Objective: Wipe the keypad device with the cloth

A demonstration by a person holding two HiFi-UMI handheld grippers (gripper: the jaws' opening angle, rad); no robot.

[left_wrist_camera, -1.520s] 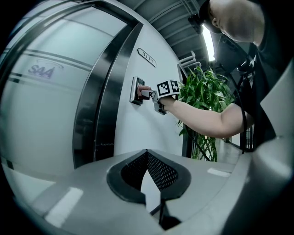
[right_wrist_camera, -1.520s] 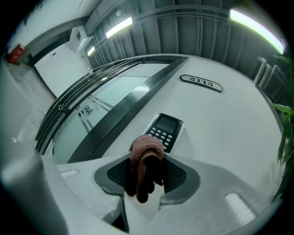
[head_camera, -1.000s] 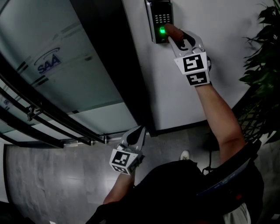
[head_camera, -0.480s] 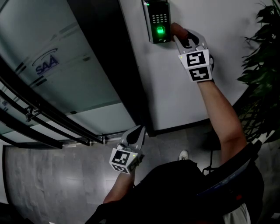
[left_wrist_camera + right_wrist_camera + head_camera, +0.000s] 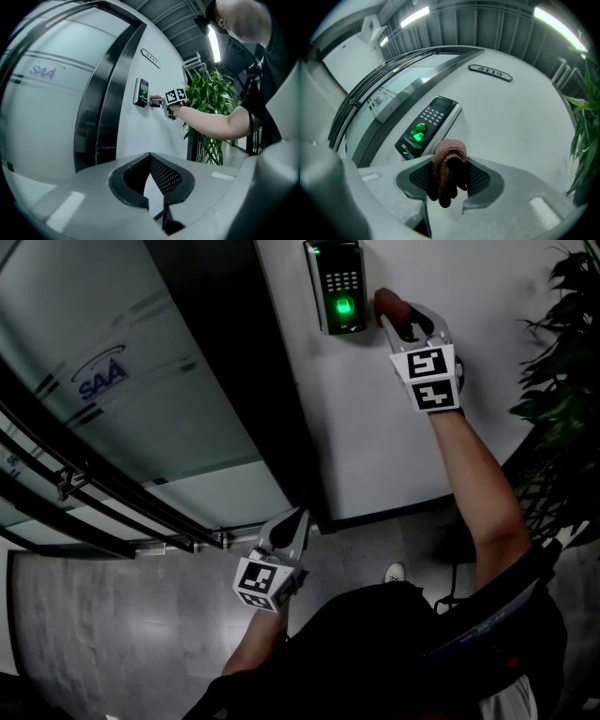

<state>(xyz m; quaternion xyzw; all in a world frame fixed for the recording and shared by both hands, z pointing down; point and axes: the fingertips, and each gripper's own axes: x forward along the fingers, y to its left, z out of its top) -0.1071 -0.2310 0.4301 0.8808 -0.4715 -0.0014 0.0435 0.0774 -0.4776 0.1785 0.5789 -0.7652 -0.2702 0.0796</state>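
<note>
We hold the right gripper (image 5: 397,319) raised against the white wall (image 5: 375,427), with our right arm (image 5: 473,474) stretched up toward it. In the right gripper view, its jaws are clamped on a reddish-brown cloth (image 5: 447,164). The cloth is bunched between the pads, with a rounded fold above them and a loose end hanging below.

The keypad (image 5: 338,284) is mounted on the wall, just right of the dark door frame (image 5: 234,352). Its key grid sits in the upper part. A green sensor (image 5: 345,307) glows below the keys.

In the head view, the cloth (image 5: 385,304) lies just beside the keypad's right edge, level with the green sensor. We cannot tell whether it touches the housing. In the right gripper view, the keypad (image 5: 429,125) stands up and left of the cloth, its face uncovered.

We hold the left gripper (image 5: 292,524) low, well apart from the keypad, over the grey floor (image 5: 112,634). In the left gripper view, the left gripper (image 5: 150,157) has its jaw tips together with nothing between them. That view also shows the keypad (image 5: 141,92) and the right gripper (image 5: 157,101) far ahead on the wall.

A number plate (image 5: 490,73) is fixed on the wall above the keypad. A plant (image 5: 562,381) stands to the right. A frosted glass door (image 5: 112,399) lies to the left.
</note>
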